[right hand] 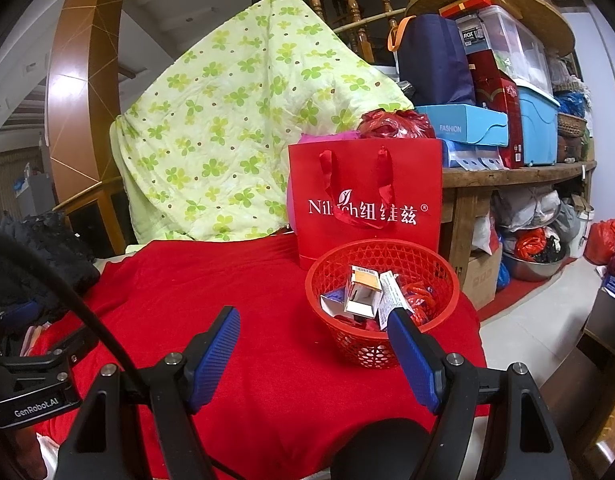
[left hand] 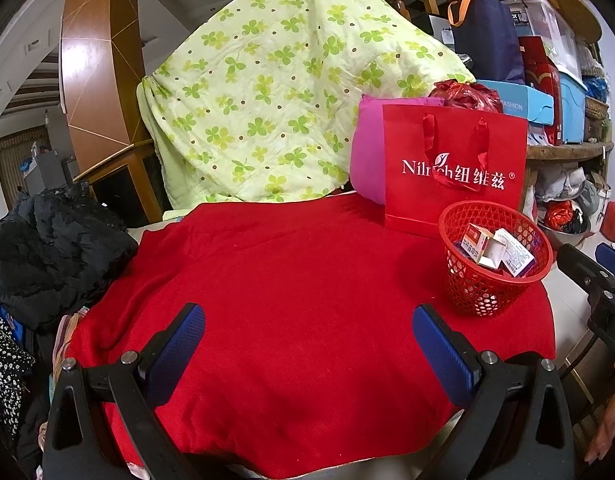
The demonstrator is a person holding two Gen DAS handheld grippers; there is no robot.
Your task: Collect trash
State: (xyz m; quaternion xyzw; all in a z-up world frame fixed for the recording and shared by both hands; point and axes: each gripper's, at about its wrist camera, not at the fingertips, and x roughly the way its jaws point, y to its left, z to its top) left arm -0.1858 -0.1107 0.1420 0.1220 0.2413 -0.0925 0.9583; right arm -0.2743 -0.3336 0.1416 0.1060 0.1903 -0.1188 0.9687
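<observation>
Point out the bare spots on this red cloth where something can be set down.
The widest free patch is the red cloth between the left gripper, the quilt behind and the black jacket. It is crowded at the far right corner, where the basket of boxes stands before the gift bag.

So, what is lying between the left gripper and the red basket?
Nothing: in the left wrist view only bare red cloth lies between the open left gripper and the red basket.
</observation>
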